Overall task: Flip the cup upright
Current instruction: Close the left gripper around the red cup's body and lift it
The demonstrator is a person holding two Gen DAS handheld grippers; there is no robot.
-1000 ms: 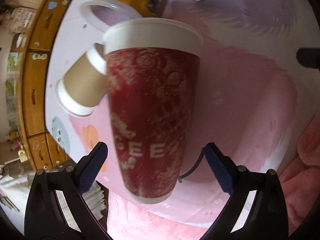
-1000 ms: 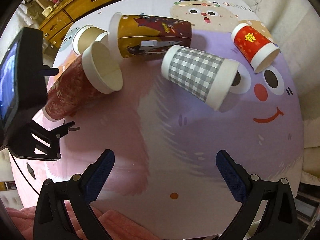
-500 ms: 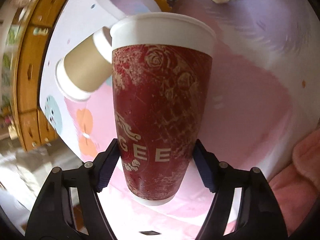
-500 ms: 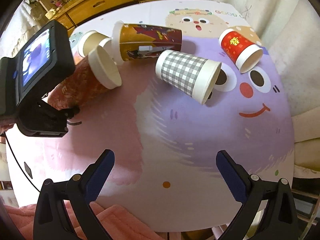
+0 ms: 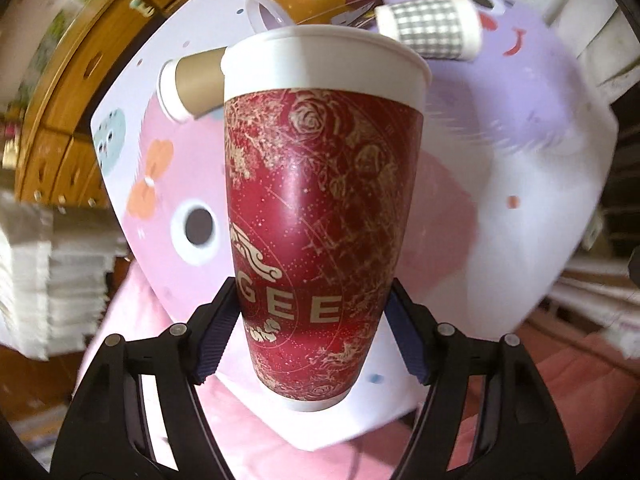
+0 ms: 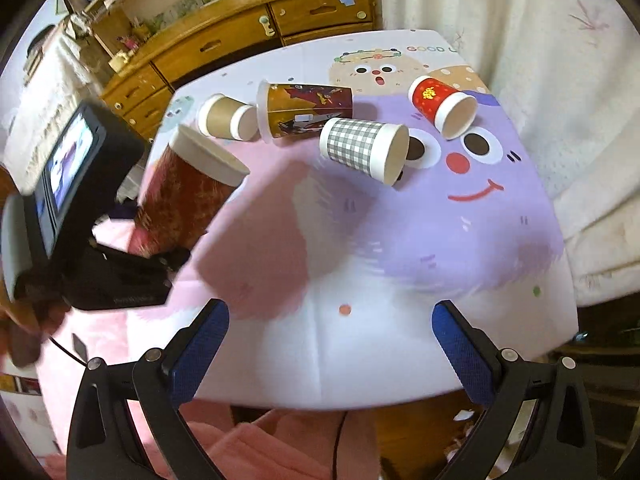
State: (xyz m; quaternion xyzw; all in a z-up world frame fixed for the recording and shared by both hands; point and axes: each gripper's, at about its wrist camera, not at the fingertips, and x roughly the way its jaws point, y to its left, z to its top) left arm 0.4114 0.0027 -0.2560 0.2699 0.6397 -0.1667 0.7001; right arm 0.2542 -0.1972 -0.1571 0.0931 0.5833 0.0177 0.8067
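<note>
My left gripper (image 5: 312, 336) is shut on the lower body of a tall dark red paper cup (image 5: 320, 216) with a white rim and gold pattern. It holds the cup in the air above the table's near left corner, mouth tilted up and away. In the right wrist view the same cup (image 6: 188, 196) shows at the left, lifted off the table, with the left gripper's body (image 6: 76, 208) behind it. My right gripper (image 6: 328, 344) is open and empty over the table's near edge.
Several cups lie on their sides on the cartoon-print table (image 6: 400, 280): a brown one (image 6: 224, 122), an orange printed one (image 6: 308, 114), a grey checked one (image 6: 366, 148) and a small red one (image 6: 442, 106). A wooden dresser (image 6: 240, 40) stands behind. Pink fabric (image 6: 248, 452) lies below the near edge.
My left gripper closed on the red cup, lifted it off the table and drew it back while tilting it toward upright. My right gripper pulled back and up from the table.
</note>
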